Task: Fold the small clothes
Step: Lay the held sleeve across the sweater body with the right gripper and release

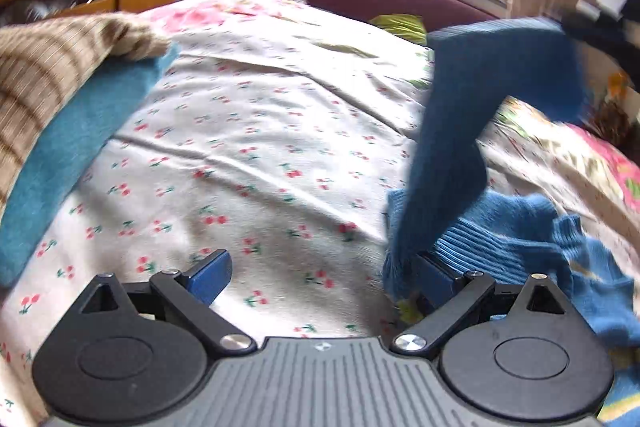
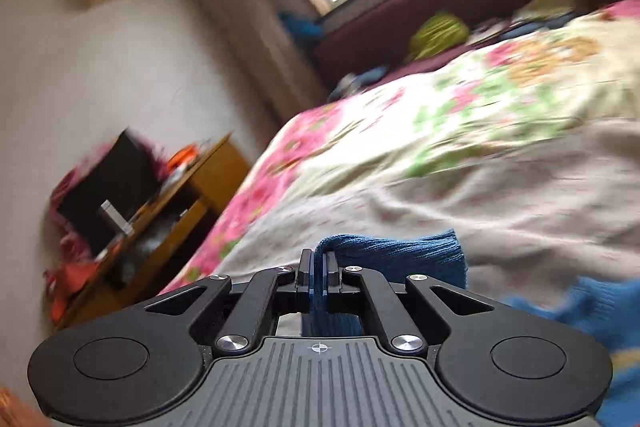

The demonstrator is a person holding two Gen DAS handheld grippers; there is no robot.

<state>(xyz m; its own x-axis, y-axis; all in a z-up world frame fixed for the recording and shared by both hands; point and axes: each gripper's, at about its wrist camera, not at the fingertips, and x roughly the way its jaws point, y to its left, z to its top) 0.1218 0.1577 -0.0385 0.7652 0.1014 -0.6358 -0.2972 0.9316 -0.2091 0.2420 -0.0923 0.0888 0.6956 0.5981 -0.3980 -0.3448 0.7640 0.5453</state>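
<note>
The right gripper (image 2: 318, 273) pinches the blue sock (image 1: 472, 115) tight. The left gripper (image 1: 324, 279) is wide open. Lay the sock flat on the bed (image 1: 260, 147) first.

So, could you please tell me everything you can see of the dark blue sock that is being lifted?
The dark blue sock is a ribbed knit, soft and limp. The right claw is shut on a fold of its ribbed end, which bunches between the pads. From the left wrist view it hangs lifted above the cherry-print sheet, bent partway, its lower end reaching a heap of lighter blue knitwear beside the open left claw. Motion blur hides finer detail.
</note>
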